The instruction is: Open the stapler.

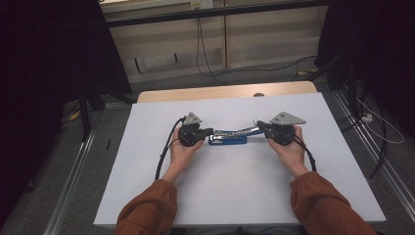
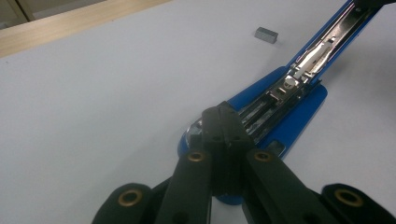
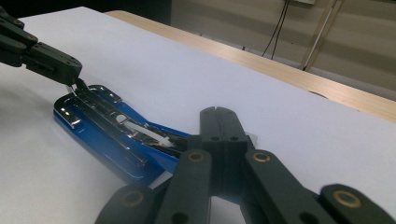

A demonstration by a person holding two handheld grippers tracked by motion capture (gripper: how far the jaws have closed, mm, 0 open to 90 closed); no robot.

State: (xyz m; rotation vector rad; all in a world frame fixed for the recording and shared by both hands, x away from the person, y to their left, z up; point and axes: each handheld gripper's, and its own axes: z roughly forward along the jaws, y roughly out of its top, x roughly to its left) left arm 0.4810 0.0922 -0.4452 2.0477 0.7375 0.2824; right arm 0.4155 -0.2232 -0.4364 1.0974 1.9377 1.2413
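Observation:
A blue stapler (image 1: pixel 227 140) lies opened on the white table (image 1: pixel 220 196), between my two grippers. My left gripper (image 1: pixel 211 131) is shut, and its tips (image 2: pixel 223 112) rest on the front end of the chrome magazine (image 2: pixel 261 109). The stapler's blue lid (image 2: pixel 327 35) slants up and away to the right. My right gripper (image 1: pixel 259 127) meets the lid's raised end with its jaws together (image 3: pixel 219 114). Whether it pinches the lid is hidden. From the right gripper view, the left gripper (image 3: pixel 70 77) touches the far end of the stapler (image 3: pixel 107 128).
A small grey block of staples (image 2: pixel 266 34) lies on the table beyond the stapler. A wooden table edge (image 1: pixel 225 92) runs along the far side. Cables (image 1: pixel 164 152) trail from both grippers toward the person's sleeves (image 1: pixel 147 208).

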